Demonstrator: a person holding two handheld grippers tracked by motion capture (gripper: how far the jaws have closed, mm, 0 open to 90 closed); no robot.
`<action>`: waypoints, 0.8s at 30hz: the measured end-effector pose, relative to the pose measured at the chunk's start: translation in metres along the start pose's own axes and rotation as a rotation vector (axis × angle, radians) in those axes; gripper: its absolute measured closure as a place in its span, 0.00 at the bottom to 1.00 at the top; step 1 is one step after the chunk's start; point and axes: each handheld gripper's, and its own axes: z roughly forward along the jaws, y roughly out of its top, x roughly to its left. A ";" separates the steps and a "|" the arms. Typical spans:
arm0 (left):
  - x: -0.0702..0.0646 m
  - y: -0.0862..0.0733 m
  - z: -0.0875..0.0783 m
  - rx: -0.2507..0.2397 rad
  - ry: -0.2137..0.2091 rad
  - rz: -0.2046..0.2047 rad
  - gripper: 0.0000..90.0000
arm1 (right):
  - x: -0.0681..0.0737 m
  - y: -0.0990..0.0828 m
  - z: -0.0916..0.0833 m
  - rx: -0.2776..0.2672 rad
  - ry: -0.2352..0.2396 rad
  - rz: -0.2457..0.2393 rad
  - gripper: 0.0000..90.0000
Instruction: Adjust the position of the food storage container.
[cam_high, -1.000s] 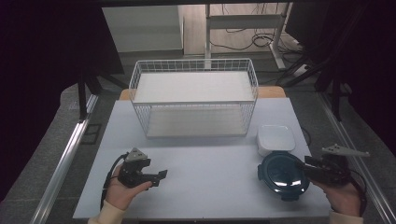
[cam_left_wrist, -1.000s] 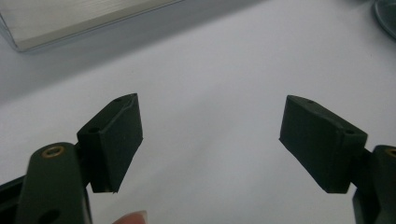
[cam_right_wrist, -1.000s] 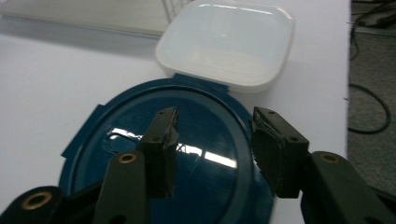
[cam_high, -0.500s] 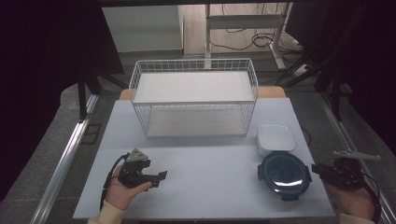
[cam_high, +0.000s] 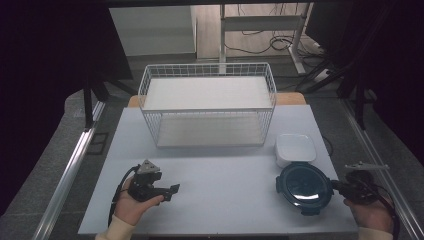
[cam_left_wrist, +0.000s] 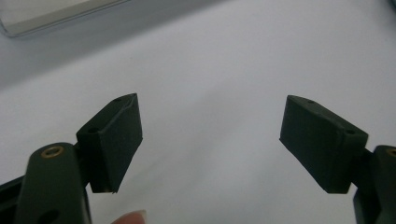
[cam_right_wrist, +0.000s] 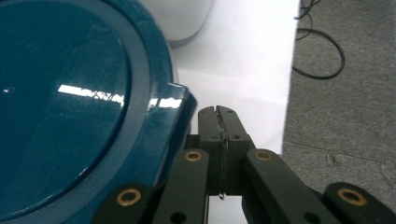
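A white table (cam_high: 225, 200) holds a white wire basket (cam_high: 207, 107) at the back; a round dark-blue lidded container (cam_high: 304, 187) sits near its right edge, just in front of a small white square box (cam_high: 296, 149). The right gripper (cam_right_wrist: 219, 121), jaws just closed together on nothing, rests beside the lid's latch tab (cam_right_wrist: 175, 100), so work on the latch seems to be starting; next it likely needs to hook under the tab. The left gripper (cam_left_wrist: 210, 135) hovers over bare table, jaws wide apart and empty.

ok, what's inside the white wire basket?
Through the white wire basket mesh I see just its pale flat bottom; no items. The floor's front strip is partly screened by the front wire wall.
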 end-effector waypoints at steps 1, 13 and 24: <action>0.000 0.000 0.000 0.000 0.000 0.000 0.23 | 0.000 0.000 0.000 0.000 0.000 0.000 0.99; 0.000 -0.001 0.003 0.013 0.006 0.002 0.23 | -0.003 -0.005 0.000 -0.033 0.025 -0.084 0.99; 0.000 -0.001 0.006 0.024 0.005 0.008 0.23 | -0.002 -0.004 -0.002 -0.047 0.041 -0.126 0.99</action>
